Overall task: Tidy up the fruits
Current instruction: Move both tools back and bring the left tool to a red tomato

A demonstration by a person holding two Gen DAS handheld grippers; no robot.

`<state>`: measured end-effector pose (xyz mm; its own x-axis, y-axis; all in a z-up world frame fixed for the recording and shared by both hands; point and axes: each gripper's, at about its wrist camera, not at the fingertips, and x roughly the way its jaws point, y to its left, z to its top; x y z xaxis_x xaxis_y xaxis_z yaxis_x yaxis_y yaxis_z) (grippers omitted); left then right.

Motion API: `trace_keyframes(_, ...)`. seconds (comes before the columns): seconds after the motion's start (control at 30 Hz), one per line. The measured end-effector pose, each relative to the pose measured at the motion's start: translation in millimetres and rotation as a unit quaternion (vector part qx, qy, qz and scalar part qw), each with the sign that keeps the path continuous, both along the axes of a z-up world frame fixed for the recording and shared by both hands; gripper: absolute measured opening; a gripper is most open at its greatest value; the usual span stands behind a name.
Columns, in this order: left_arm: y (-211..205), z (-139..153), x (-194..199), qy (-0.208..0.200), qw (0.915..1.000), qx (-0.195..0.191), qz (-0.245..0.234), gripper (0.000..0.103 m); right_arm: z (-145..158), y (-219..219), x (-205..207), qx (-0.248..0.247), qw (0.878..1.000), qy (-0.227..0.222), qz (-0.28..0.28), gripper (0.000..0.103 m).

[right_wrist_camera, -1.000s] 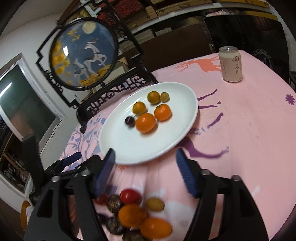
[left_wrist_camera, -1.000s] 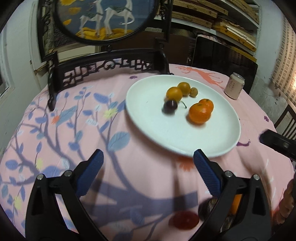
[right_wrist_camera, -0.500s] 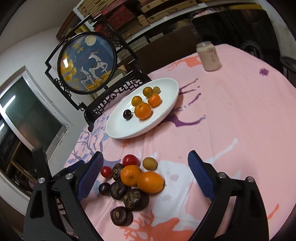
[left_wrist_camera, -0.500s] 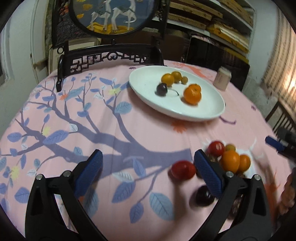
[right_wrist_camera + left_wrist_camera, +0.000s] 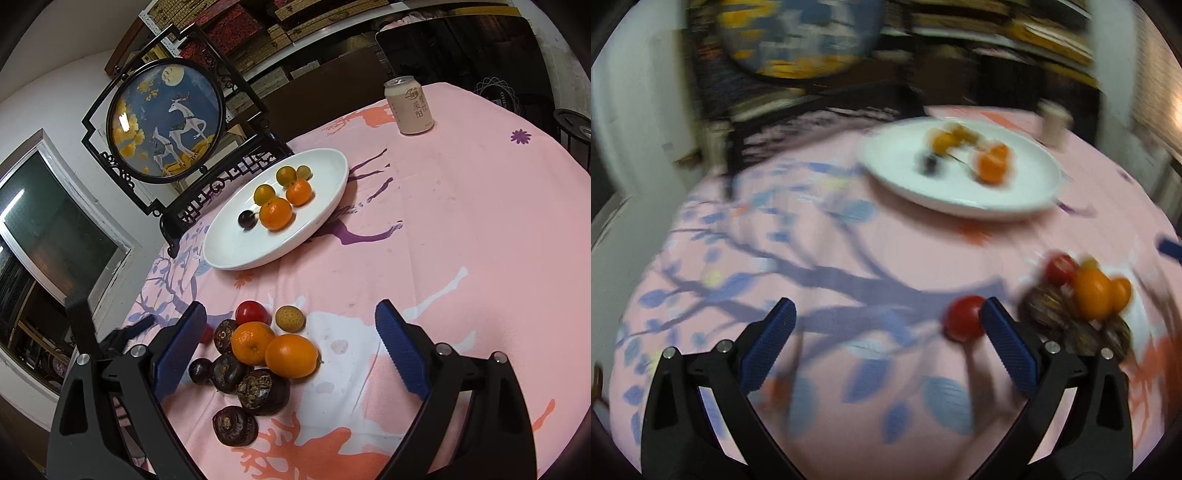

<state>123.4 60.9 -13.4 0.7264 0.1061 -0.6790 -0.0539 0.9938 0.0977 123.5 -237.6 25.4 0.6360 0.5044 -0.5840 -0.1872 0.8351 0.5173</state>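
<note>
Right gripper [image 5: 290, 334]: jaws have just been opening and stand spread wide over the loose heap of fruit [image 5: 258, 354] on the pink tablecloth [image 5: 461, 221], touching none. Left gripper [image 5: 886, 326]: jaws spread and empty, a red tomato [image 5: 962, 317] just beside its right finger. Five fruits lie on the white plate [image 5: 229, 251], well apart from the heap.
</note>
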Motion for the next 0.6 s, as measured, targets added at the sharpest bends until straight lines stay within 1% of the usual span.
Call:
trace_keyframes(0.03, 7, 2, 0, -0.003, 0.9997, 0.004, 0.022, 0.101, 0, -1, 0, 0.001, 1.0, 0.001, -0.001, 0.093)
trace_keyframes(0.07, 14, 4, -2, -0.004, 0.9993, -0.003, 0.036, 0.101, -1, -1, 0, 0.002, 1.0, 0.002, -0.001, 0.093)
trace_keyframes(0.1, 19, 5, -3, -0.003, 0.9992, -0.018, 0.036, 0.101, -1, -1, 0, 0.003, 1.0, 0.003, -0.001, 0.093)
trace_keyframes(0.17, 23, 7, -9, -0.005, 0.998, -0.061, 0.019, 0.101, -1, -1, 0, 0.001, 1.0, 0.003, 0.0, 0.093)
trace_keyframes(0.2, 21, 8, -11, -0.008, 0.9975, -0.07, 0.011, 0.101, -1, 0, 0, 0.0, 1.0, 0.002, 0.001, 0.093)
trace_keyframes(0.23, 18, 8, -13, -0.01, 0.9975, -0.069, 0.004, 0.101, -1, 0, 0, -0.001, 1.0, 0.002, 0.001, 0.093)
trace_keyframes(0.3, 4, 5, -13, -0.008, 0.999, -0.042, -0.013, 0.101, -1, 1, 0, -0.003, 1.0, 0.003, 0.002, 0.093)
trace_keyframes(0.37, -7, 1, -11, -0.001, 0.9998, -0.008, -0.019, 0.101, -2, 1, 1, -0.005, 1.0, 0.004, 0.002, 0.093)
trace_keyframes(0.4, -10, -1, -10, 0.001, 0.9998, 0.004, -0.018, 0.101, -2, 1, 0, -0.006, 1.0, 0.003, 0.002, 0.093)
trace_keyframes(0.43, -10, -2, -9, 0.004, 0.9998, 0.007, -0.018, 0.101, -1, 2, 0, -0.007, 1.0, 0.001, 0.003, 0.093)
trace_keyframes(0.57, -4, -1, -11, 0.005, 0.999, -0.034, -0.029, 0.101, -1, 7, -2, -0.02, 1.0, -0.005, 0.011, 0.093)
trace_keyframes(0.6, -3, -2, -11, 0.006, 0.9988, -0.038, -0.03, 0.101, -1, 8, -2, -0.023, 1.0, -0.004, 0.014, 0.093)
